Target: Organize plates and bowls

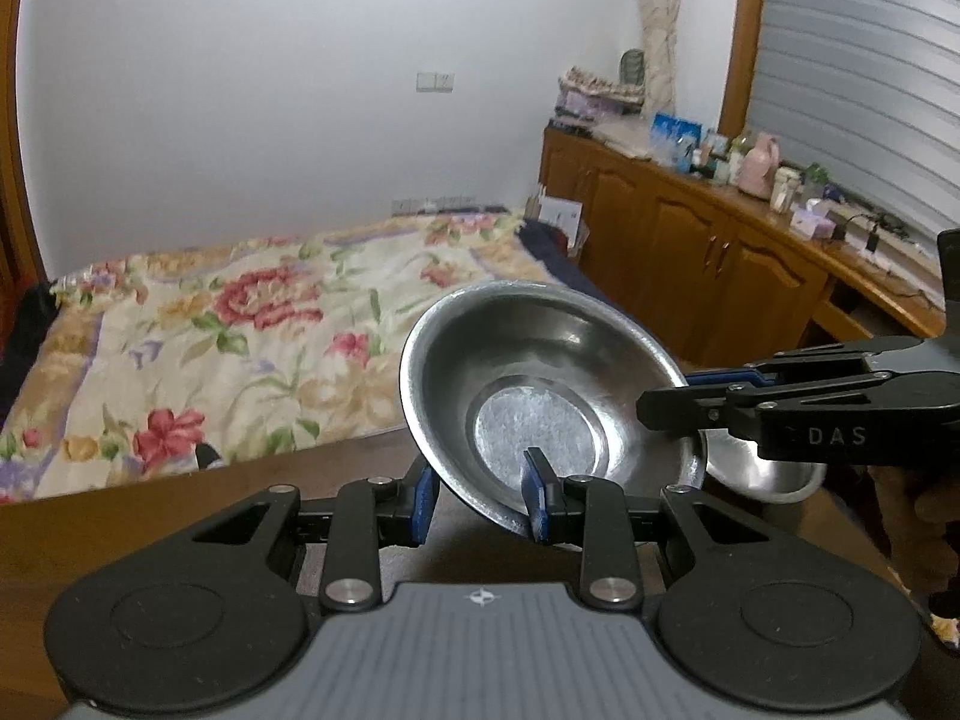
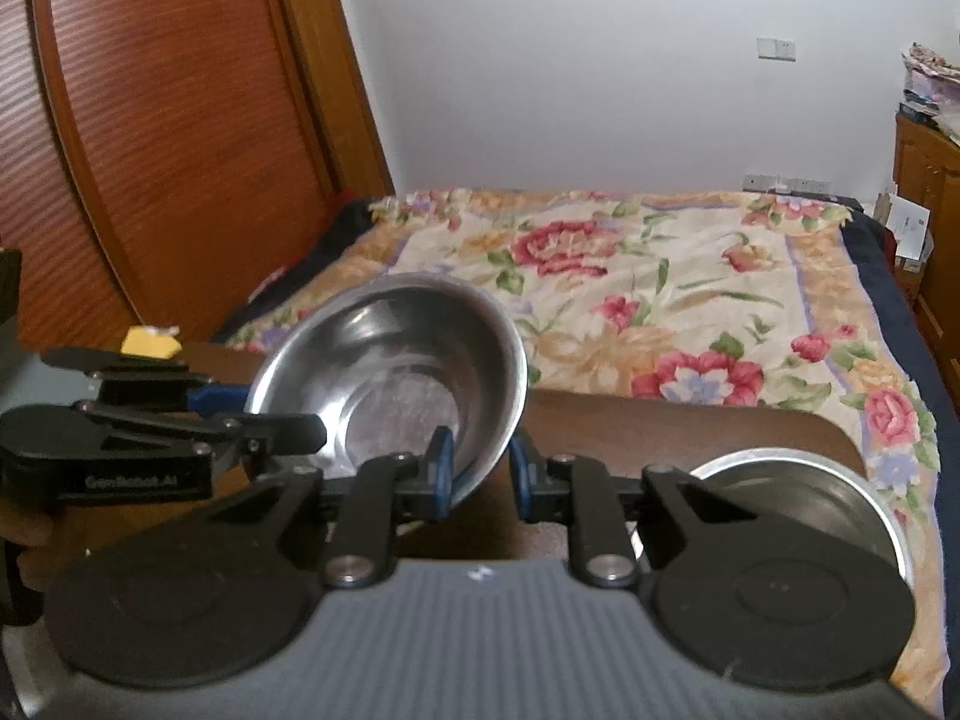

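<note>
Fingers [image 1: 536, 498] of our left gripper [image 1: 480, 498] stand a moderate way apart and straddle the near wall of the steel bowl [image 1: 540, 384]. One blue pad lies inside against the wall and the other sits outside beneath it, so we read this as a grip on the rim. Our right gripper [image 2: 480, 474] does the same at its own side: its left pad is inside the bowl, its right pad against the outer wall, with the wall pinched between them. From the left wrist view the right gripper reaches in from the right and meets the bowl's far rim. From the right wrist view the left gripper reaches in from the left.

We hold the bowl tilted, its mouth turned toward both cameras, above a dark brown wooden table [image 2: 660, 426]. Beyond the table's far edge lies a bed [image 1: 240, 330] with a floral cover, set against a white wall. Wooden cabinets [image 1: 690, 240] with cluttered tops run along the right, and a slatted wooden wardrobe door [image 2: 150, 150] stands at the left. A small yellow object [image 2: 150, 342] sits at the table's left edge.

The bowl is empty. A shallow steel dish [image 2: 780, 480] rests on the table's right corner, partly hidden behind our right gripper's body; what we see of it holds nothing.
</note>
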The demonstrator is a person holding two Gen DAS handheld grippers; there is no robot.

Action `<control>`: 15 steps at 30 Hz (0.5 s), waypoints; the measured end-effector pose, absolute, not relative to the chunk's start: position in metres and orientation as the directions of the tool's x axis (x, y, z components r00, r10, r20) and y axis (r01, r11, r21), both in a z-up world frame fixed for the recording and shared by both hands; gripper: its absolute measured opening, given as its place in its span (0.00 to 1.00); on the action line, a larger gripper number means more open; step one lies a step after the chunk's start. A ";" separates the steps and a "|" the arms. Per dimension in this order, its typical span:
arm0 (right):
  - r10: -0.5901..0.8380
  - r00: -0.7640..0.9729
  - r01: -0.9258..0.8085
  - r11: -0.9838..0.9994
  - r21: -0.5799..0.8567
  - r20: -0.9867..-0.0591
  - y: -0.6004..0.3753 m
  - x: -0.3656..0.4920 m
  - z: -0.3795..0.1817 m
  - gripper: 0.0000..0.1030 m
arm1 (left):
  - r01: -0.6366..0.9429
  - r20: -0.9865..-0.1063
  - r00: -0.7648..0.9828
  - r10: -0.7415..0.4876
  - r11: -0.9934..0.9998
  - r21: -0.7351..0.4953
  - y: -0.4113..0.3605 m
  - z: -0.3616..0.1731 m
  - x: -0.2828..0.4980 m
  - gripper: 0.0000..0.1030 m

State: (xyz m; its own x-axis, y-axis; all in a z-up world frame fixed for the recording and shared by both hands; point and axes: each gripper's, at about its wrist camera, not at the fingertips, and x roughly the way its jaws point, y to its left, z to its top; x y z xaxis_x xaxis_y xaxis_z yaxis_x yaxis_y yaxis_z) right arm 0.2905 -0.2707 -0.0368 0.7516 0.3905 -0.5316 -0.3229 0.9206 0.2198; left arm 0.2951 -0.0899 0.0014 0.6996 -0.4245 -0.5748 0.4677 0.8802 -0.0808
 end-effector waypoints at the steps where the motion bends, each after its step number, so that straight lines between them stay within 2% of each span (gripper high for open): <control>1: 0.391 0.759 -0.320 0.920 0.224 -0.521 -0.272 0.287 -0.033 0.21 | 0.470 -0.567 0.704 -0.428 0.879 -0.080 -0.090 0.006 0.291 0.31; 15: 0.352 0.824 -0.295 0.935 0.195 -0.443 -0.284 0.232 0.002 0.21 | 0.519 -0.497 0.726 -0.476 0.853 -0.059 -0.094 0.044 0.228 0.31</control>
State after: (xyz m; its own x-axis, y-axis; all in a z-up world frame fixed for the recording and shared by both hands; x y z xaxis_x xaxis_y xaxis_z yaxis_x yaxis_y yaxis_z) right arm 0.2318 -0.2841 0.0022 0.8244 0.3521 -0.4431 -0.2947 0.9355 0.1951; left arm 0.2280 -0.0944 0.0436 0.7257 -0.4756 -0.4972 0.5187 0.8529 -0.0588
